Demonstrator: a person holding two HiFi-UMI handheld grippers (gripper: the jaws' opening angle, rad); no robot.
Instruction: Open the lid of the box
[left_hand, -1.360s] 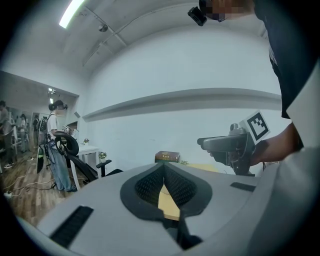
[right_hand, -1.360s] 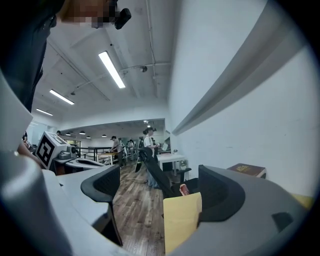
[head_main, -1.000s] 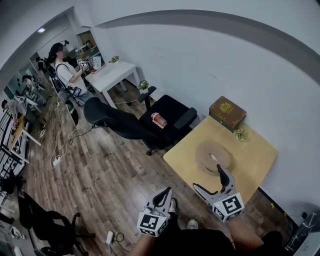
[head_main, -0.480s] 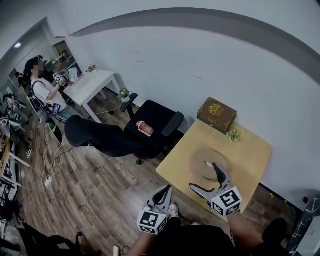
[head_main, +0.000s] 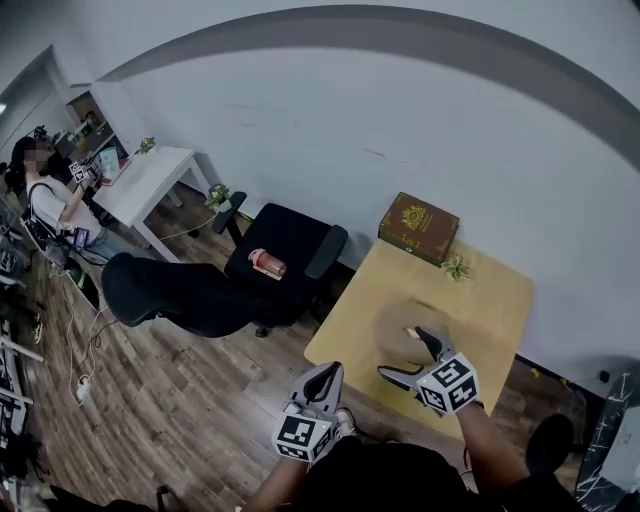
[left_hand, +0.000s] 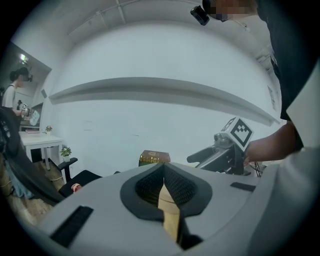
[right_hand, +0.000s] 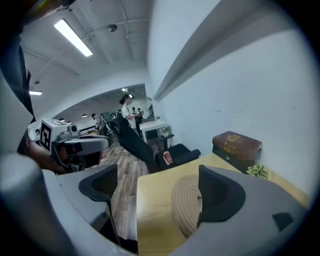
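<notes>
the right claw (head_main: 405, 352), jaws just spread wide and empty, has come over the near edge of the desk (head_main: 490, 300); the left claw (head_main: 330, 375) stays clenched on nothing. the box (head_main: 418, 228), lid down, waits at the far edge, still unreached.

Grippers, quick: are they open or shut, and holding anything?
Left gripper: shut, empty.
Right gripper: open, jaws just been opening, nothing between them.
</notes>
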